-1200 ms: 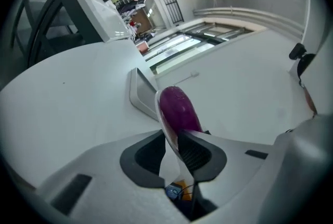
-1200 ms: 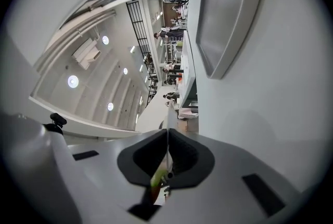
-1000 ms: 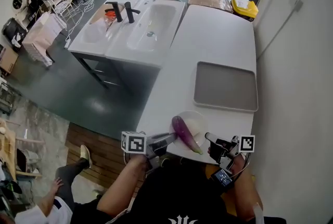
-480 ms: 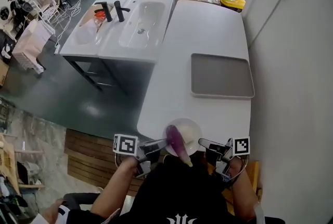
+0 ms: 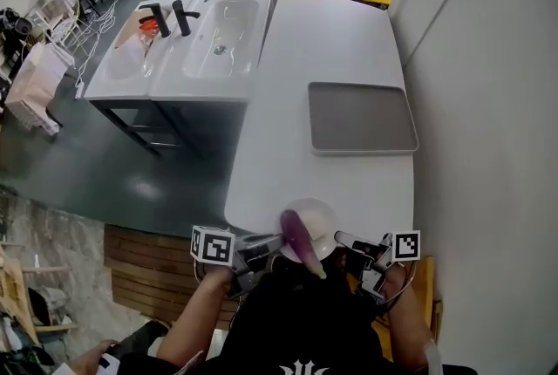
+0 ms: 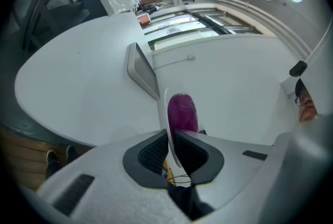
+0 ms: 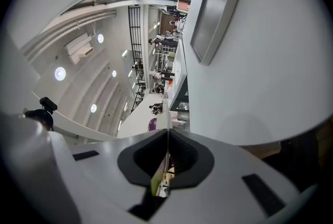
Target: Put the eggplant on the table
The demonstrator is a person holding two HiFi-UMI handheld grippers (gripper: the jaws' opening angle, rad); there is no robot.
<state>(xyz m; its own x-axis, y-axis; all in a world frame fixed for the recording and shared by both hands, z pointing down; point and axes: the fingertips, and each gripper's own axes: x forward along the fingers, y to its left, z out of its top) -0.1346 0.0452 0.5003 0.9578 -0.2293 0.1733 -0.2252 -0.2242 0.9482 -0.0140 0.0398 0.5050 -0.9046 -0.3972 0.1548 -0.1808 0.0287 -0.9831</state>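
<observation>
Holding the plate (image 5: 316,209) by its rim from both sides, you have the eggplant (image 5: 301,240) lying on it at the near edge of the worktop (image 5: 331,42), at six o'clock from the grey tray (image 5: 362,116). The left hand-held gripper (image 5: 273,245) has just been closing its jaws, and they are now pinched on the plate's rim at nine o'clock. The right hand-held gripper (image 5: 343,239) is clamped on the thin rim at three o'clock. Whether the plate rests on the worktop or hangs just above it, I cannot tell.

The likely trouble is tilt. You grip only a thin, smooth rim at two points, so the plate can pivot about the line between them, and any dip toward you would probably send the eggplant sliding off the near side and past the worktop's edge. A rim slipping from either pair of pads would do the same.

The eggplant's long axis runs from eleven o'clock to five o'clock. Its rounded purple end points away from you at eleven. Its green stem end points at five and overhangs the plate's near rim.
</observation>
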